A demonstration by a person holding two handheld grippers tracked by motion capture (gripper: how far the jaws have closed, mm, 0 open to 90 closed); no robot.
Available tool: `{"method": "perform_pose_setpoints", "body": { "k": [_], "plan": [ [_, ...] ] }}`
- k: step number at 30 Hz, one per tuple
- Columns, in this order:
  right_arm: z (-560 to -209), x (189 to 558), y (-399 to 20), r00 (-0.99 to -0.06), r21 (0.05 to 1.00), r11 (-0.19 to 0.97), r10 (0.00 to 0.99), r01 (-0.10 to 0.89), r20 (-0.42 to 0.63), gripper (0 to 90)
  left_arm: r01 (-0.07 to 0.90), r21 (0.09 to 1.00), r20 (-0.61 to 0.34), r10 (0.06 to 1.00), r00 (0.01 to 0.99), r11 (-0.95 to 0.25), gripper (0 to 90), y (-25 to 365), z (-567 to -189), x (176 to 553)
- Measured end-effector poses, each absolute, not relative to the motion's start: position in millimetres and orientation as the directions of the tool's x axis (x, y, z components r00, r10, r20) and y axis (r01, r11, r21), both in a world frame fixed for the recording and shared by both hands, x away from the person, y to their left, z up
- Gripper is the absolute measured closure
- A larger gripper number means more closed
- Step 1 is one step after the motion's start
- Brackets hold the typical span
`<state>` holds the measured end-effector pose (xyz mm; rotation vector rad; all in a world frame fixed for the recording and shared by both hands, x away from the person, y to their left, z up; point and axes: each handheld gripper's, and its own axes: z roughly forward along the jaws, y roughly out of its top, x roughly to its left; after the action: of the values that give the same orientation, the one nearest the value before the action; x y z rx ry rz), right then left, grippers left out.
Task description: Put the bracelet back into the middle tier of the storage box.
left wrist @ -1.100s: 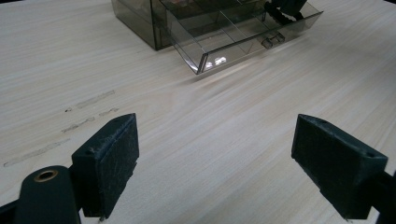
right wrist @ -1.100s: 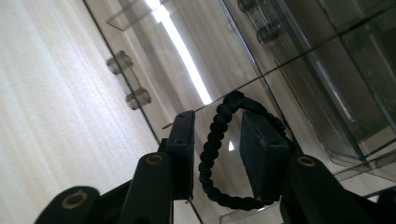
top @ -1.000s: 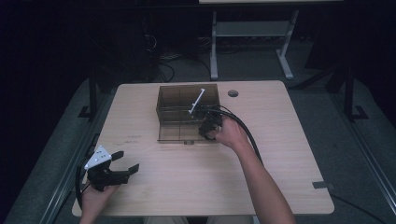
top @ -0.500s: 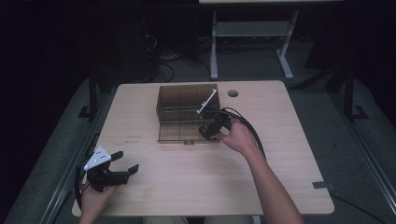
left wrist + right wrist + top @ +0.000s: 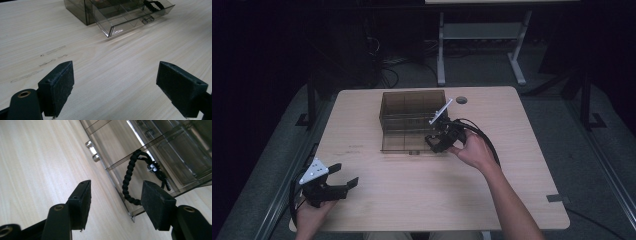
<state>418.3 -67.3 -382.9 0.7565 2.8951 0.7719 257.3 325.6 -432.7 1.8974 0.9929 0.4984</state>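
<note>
— Judging from how things are lying, we are looking at the placing as done: the bracelet point(image 5: 140, 176) is sitting inside the drawer point(image 5: 130, 18), in its end compartment, and nothing is gripping it.

— And the right gripper point(image 5: 116, 203)?

— We are seeing its jaws released, standing apart with only air between them, just outside the drawer's front wall. In the high view the right gripper point(image 5: 443, 140) is hovering at the drawer's right front corner, close to it.

— So what are we still expecting?

— The drawer is standing pulled out of the box point(image 5: 412, 107), so we are guessing that pushing it shut is what is left. Its small front handle point(image 5: 92, 150) is showing as two knobs on the wall.

— Which way is the bracelet lying?

— We are reading it as a closed loop stretched into an oval. Its long axis is running roughly front to back in the compartment, one end against the front wall, the knotted end with the bead pointing toward the box.

— And the left gripper point(image 5: 329, 182)?

— It is idling near the desk point(image 5: 412, 200) corner, well apart from the drawer, jaws wide open and holding nothing.
</note>
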Motion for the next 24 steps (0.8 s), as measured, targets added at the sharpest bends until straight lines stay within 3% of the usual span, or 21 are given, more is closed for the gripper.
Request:
{"method": "perform_pose_setpoints", "body": {
  "k": [24],
  "plan": [
    [-384.5,403.5,-93.3,-0.867,0.502,0.732,0.491,0.461,0.08,36.7,0.439,0.856,-0.05,0.801,0.596,-0.273,14.0,324.3,-433.2,257.5]
  ]
}}
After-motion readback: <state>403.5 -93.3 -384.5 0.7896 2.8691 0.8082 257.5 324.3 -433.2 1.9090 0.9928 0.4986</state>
